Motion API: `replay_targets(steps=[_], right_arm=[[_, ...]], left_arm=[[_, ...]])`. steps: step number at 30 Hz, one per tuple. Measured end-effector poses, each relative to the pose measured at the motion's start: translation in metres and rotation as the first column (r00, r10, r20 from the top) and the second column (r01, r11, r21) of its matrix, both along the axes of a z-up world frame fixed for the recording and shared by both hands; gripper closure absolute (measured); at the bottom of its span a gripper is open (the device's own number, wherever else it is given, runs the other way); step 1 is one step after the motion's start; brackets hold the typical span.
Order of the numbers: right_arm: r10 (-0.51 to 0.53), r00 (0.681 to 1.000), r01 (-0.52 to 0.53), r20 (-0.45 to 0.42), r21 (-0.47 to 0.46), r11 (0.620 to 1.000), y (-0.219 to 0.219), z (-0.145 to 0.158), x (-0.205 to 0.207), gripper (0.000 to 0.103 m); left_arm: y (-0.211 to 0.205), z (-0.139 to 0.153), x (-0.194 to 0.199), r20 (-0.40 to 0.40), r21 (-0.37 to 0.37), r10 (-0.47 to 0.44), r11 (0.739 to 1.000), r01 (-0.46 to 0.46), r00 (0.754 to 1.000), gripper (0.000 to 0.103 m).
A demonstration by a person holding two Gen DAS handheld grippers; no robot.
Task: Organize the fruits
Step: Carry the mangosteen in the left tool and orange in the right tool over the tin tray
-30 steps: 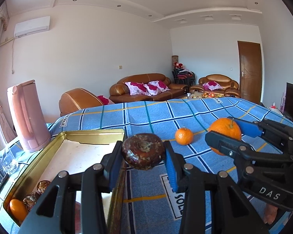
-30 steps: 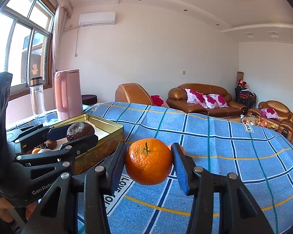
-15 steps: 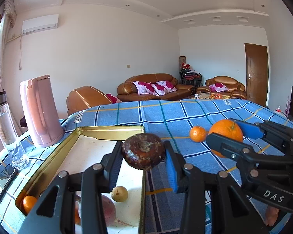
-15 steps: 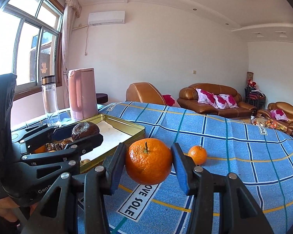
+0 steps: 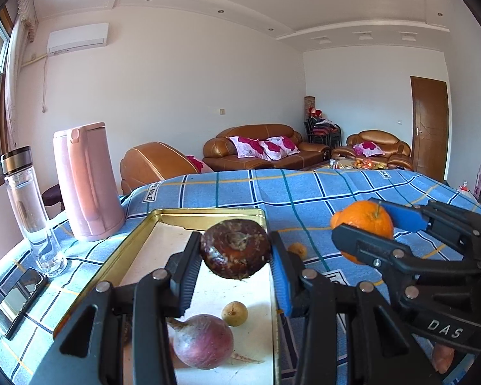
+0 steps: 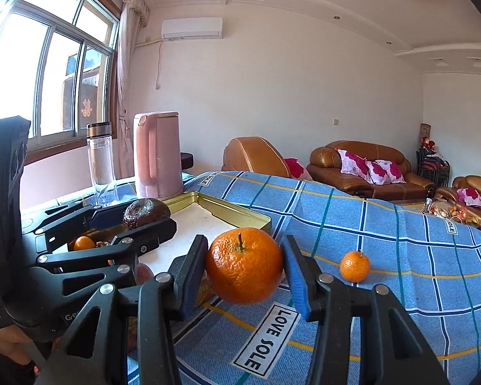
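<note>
Printed on white patches of the blue checked cloth (image 6: 384, 224) are the words "LOVE SOLE" (image 6: 266, 337), plain in the right wrist view; the left wrist view shows only a patch reading "SOLE" (image 5: 149, 191) at the cloth's far edge. The right gripper's body carries the letters "DAS" (image 5: 441, 329) in the left wrist view, while the left gripper's body shows a partly hidden "Ge..." (image 6: 70, 317) in the right wrist view. The left gripper (image 5: 235, 250) clamps a dark brown, rough-skinned fruit (image 5: 235, 252) between its pads, held above the gold tin tray (image 5: 205, 213). The right gripper (image 6: 245, 264) grips a large orange (image 6: 244, 264), stem up, above the cloth just beside the tray's near corner. Only the left wrist view looks down into the tray's near end, where a reddish-purple round fruit (image 5: 203, 340) and a small yellowish fruit (image 5: 234, 313) lie on the white lining, and it alone shows a phone (image 5: 21, 301) lying by the glass bottle (image 5: 29, 205). Only the right wrist view shows a small mandarin (image 6: 355, 266) resting on the cloth, another small orange fruit (image 6: 84, 243) in the tray behind the left gripper, and the window (image 6: 48, 73). A pink kettle (image 6: 158, 154) stands beside the bottle in both.
</note>
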State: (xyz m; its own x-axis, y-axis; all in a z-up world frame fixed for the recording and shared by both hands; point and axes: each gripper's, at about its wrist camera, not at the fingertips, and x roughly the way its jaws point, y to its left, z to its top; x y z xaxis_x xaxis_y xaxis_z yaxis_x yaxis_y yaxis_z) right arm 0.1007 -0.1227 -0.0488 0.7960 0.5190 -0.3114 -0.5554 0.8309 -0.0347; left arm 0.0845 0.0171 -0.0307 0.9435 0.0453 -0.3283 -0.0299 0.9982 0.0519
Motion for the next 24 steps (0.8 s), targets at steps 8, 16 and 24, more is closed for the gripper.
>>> replay_targets(steps=[8, 16, 24], right_arm=[[0.041, 0.999, -0.041, 0.008, -0.003, 0.999, 0.022, 0.005, -0.002, 0.054], [0.086, 0.996, -0.086, -0.008, 0.015, 0.996, 0.038, 0.004, -0.005, 0.054], [0.134, 0.991, -0.134, -0.017, 0.005, 0.991, 0.06, 0.003, -0.005, 0.054]], left_arm=[[0.039, 0.007, -0.006, -0.003, -0.015, 0.068, 0.998, -0.068, 0.998, 0.061], [0.072, 0.003, -0.011, -0.019, -0.031, 0.145, 0.989, -0.146, 0.989, 0.061], [0.084, -0.006, -0.01, -0.07, -0.01, 0.168, 0.986, -0.169, 0.983, 0.061]])
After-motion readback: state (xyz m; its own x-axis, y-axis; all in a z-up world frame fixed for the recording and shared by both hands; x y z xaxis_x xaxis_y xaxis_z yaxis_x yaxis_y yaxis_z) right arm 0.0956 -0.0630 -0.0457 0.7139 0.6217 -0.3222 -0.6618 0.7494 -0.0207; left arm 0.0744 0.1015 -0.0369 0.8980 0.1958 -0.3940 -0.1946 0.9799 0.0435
